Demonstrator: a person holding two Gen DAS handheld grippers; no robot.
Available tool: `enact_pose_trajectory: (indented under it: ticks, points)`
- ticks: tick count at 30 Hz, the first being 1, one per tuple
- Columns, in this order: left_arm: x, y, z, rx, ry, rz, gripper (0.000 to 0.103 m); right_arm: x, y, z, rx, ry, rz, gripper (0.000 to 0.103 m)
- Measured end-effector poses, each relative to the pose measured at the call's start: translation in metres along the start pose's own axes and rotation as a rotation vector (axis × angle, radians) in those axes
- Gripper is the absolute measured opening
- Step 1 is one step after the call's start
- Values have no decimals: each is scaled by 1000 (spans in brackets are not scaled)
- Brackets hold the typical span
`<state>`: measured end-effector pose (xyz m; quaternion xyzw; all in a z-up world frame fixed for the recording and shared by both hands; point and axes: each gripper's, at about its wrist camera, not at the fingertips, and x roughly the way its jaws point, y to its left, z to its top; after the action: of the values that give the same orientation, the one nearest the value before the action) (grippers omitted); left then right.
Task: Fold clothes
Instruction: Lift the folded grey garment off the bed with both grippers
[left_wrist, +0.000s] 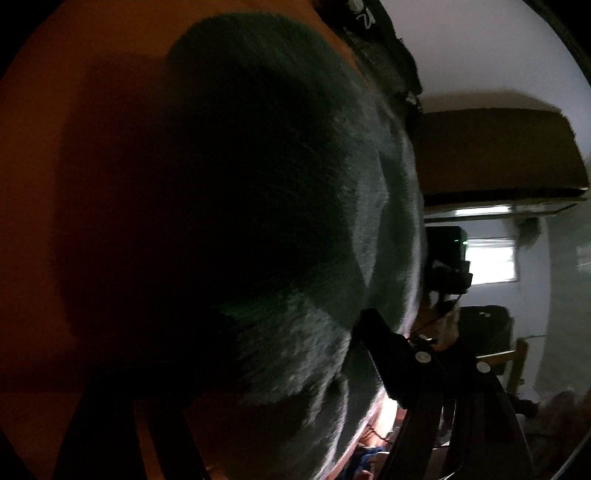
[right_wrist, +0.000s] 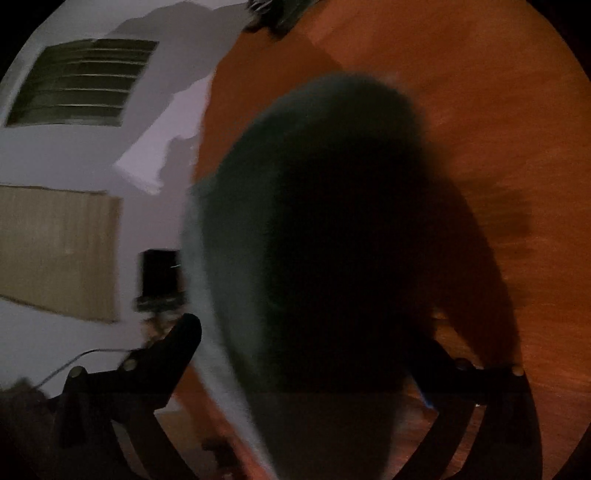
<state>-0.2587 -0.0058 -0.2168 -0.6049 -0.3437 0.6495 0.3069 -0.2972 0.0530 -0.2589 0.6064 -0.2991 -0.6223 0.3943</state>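
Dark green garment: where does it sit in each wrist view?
Left wrist: the garment fills the centre, running from top to bottom edge.
Right wrist: it fills the centre, blurred, down to the bottom.
Shared landmark: the orange table, left of the garment in the left view, right of it in the right.

Orange-brown wooden table filled right of frame, white wall, louvred vent sat upper left, cardboard panel hung mid-left, lit window showed right of frame.

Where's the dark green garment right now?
The dark green garment fills the middle of both wrist views, hanging before the orange-brown table, between each gripper's fingers.
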Motion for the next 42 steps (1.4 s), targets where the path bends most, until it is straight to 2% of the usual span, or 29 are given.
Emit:
enact_pose_trajectory:
  ticks: [3, 4, 7, 10, 14, 19, 20, 21, 22, 23, 25, 27, 33, 36, 39, 42]
  points:
    - [3, 2, 0, -6, 7, -17, 76, 12, 11, 0, -59, 52, -109, 102]
    - [12, -4, 8, -15, 13, -26, 76, 10, 14, 0, -73, 62, -120, 102]
    - [5, 0, 6, -38, 22, -39, 76, -17, 9, 0, -76, 16, -180, 101]
    - [5, 0, 3, -30, 34, -43, 77, -18, -5, 3, -7, 14, -127, 102]
    - [9, -3, 0, -14, 36, -51, 76, -5, 15, 4, -32, 37, -80, 102]
    - [2, 2, -6, -8, 8, -72, 75, 9, 30, 2, -39, 55, -113, 102]
    - [0, 2, -7, -3, 0, -79, 74, 9, 31, 1, -30, 58, -107, 98]
    - [-2, 2, -9, 2, -8, -86, 68, 8, 31, 1, -20, 61, -112, 84]
    - [-5, 2, -11, 7, -16, -92, 56, 8, 32, 0, -10, 61, -127, 72]
    - [-7, 2, -12, 12, -23, -99, 52, 11, 34, -2, 0, 58, -126, 63]
    - [-12, 1, -14, 12, -37, -102, 43, 13, 37, -4, 16, 51, -122, 55]
    - [-18, -1, -16, 4, -50, -97, 40, 5, 39, -5, 22, 39, -111, 47]
    - [-38, -14, -13, -18, -81, -85, 32, 1, 55, -9, 42, 15, -77, 41]
    - [-62, -19, -3, -41, -96, -82, 30, -7, 68, -4, 77, 5, -50, 40]
    - [-83, -43, 13, -47, -103, -79, 30, -28, 94, 8, 74, -14, -37, 39]
    - [-96, -83, 23, -19, -114, -76, 29, -67, 123, 27, 66, -53, -28, 39]
